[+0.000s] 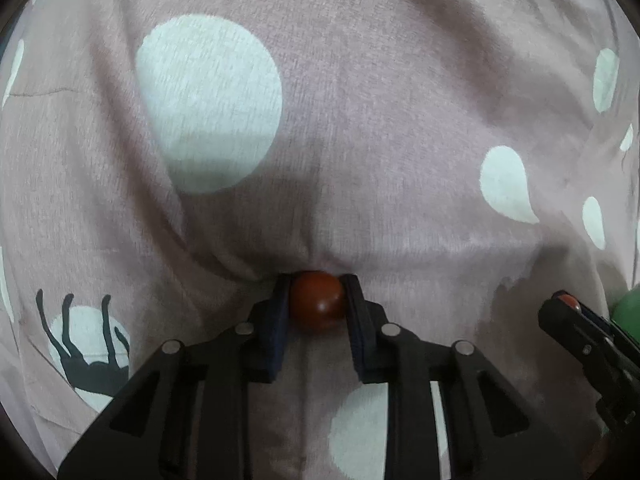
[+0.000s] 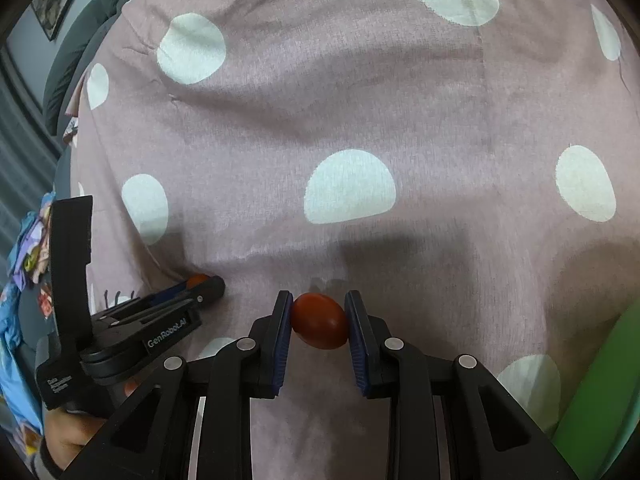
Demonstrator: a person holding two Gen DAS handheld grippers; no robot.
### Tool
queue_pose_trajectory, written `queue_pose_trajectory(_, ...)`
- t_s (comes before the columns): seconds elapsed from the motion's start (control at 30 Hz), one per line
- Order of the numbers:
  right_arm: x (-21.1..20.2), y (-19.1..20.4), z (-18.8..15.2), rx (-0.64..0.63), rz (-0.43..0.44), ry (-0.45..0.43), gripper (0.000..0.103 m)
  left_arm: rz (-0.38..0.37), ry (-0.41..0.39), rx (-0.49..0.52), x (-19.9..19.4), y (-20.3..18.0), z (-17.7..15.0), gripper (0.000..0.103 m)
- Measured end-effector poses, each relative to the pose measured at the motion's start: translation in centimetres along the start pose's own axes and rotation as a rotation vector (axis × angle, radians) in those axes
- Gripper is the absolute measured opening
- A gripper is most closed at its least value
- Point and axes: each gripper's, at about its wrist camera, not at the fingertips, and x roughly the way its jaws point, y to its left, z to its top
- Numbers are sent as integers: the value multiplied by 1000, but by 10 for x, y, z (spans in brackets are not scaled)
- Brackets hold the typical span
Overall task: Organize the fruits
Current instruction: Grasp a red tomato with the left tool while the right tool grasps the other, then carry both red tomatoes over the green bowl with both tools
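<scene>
My left gripper (image 1: 317, 300) is shut on a small round red fruit (image 1: 318, 306), pressed down against the pink dotted blanket (image 1: 360, 140). My right gripper (image 2: 318, 316) is shut on a second red, egg-shaped fruit (image 2: 320, 320) just above the same blanket (image 2: 360, 100). The right gripper also shows at the right edge of the left wrist view (image 1: 568, 308), with a bit of its red fruit (image 1: 567, 301) between the tips. The left gripper shows at the left of the right wrist view (image 2: 204, 282), with its fruit (image 2: 197, 279) barely visible.
A green container edge (image 2: 600, 392) sits at the lower right of the right wrist view and shows as a green patch (image 1: 628, 312) in the left wrist view. Colourful clutter (image 2: 24, 248) and a dark cushion (image 2: 72, 48) lie beyond the blanket's left edge.
</scene>
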Motion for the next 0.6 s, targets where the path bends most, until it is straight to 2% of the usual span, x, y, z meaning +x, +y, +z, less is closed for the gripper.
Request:
queue_pose_trajectory(0.2,-7,9,-8,-23,-17,-2,28,-58,13,11,-17,7,-11,25)
queue_pose_trajectory(0.37,-23,19,-17,-39,-13,-8,29,-111,-15,59,-52,10,-29,26)
queue_pose_trajectory(0.6,-47,44,-37,-62,-7,-18,29,-143,-43,104,-97,15,-61,26)
